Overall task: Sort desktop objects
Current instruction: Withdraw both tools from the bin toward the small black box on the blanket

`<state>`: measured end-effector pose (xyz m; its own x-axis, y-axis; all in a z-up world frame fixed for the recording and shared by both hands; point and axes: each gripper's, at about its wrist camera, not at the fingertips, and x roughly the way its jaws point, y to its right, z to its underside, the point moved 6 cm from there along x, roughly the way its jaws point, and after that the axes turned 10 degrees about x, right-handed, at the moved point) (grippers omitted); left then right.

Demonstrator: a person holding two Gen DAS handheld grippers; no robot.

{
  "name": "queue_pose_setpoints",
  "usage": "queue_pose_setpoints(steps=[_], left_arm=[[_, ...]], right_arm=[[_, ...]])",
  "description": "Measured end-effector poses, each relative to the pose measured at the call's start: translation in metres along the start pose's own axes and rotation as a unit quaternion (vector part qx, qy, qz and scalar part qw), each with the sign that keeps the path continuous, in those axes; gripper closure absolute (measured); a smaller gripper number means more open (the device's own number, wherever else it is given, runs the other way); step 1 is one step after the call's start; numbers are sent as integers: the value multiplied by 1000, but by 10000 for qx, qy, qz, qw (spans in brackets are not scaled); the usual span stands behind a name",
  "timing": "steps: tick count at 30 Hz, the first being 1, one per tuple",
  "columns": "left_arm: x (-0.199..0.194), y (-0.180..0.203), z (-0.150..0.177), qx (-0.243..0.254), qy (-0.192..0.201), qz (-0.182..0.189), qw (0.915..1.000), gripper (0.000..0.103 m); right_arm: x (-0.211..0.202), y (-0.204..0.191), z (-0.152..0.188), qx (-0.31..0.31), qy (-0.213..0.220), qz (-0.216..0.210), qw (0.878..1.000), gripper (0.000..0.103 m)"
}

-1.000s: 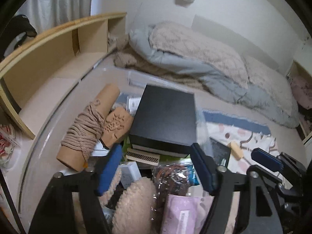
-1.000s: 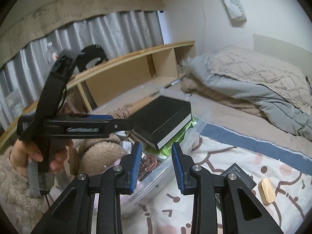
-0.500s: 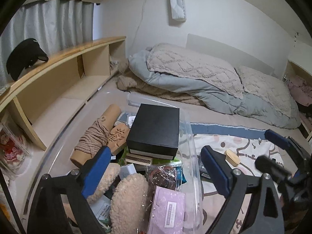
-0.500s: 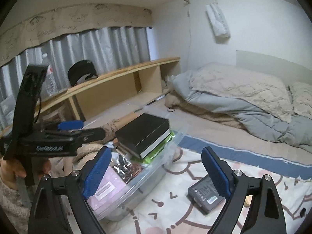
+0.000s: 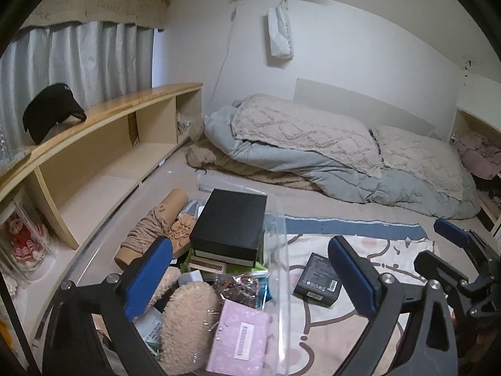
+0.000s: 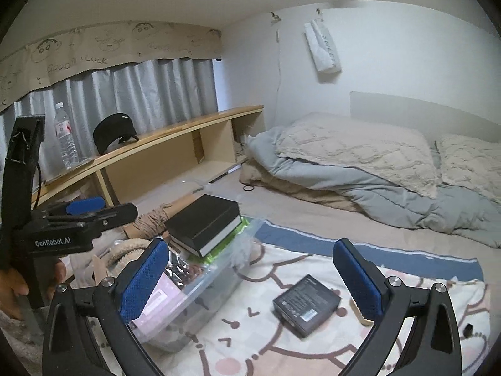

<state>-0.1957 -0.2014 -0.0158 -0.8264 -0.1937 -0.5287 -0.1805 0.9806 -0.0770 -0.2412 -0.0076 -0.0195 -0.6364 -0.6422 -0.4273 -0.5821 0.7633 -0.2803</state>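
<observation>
The clear plastic bin (image 6: 225,269), already being filled with sorted things, is lying at lower left of the right wrist view, on the patterned blanket (image 6: 281,344) spread over the bed. A black box (image 6: 203,219) is resting on top of the pile inside it, beside a rope-wrapped cardboard tube (image 5: 150,228), fluffy slippers (image 5: 188,322), a pink packet (image 5: 241,341) and a crinkled foil bag (image 5: 241,285). Outside the bin, just right of its wall and at lower centre of the right wrist view, a small dark flat box (image 6: 307,305) is lying on the blanket, with a pale wooden piece (image 6: 357,315) half hidden behind the right tongs' pad. The left tongs (image 5: 250,279) are being opened wide above the bin, nothing between their blue pads; the right tongs (image 6: 250,282) are likewise being opened wide and are carrying nothing, the dark flat box showing between their arms but untouched. The step in hand is judged to be the fetching of that box. To do it well, the right tongs would best be lowered level over the box with the pads set across its narrower sides, pressed slightly into the soft blanket so the lower edge is caught, and closed squarely to prevent the smooth case from being tipped. The bin's thin transparent wall is easily misjudged and should be cleared from above. Farther off, a rumpled duvet (image 6: 360,169) is lying at right and a wooden shelf (image 6: 175,144) is running along the left.
</observation>
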Motion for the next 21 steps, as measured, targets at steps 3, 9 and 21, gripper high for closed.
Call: queue_pose_setpoints(steps=[3, 9, 21], left_arm=[[-8, 13, -3, 66, 68, 43, 9999, 3], [-22, 38, -6, 161, 164, 171, 9996, 3], [-40, 84, -23, 76, 562, 751, 9956, 3]], right_arm=[[-14, 10, -1, 18, 65, 96, 9999, 0], [-45, 32, -9, 160, 254, 297, 9991, 0], [-104, 80, -16, 414, 527, 956, 9932, 0]])
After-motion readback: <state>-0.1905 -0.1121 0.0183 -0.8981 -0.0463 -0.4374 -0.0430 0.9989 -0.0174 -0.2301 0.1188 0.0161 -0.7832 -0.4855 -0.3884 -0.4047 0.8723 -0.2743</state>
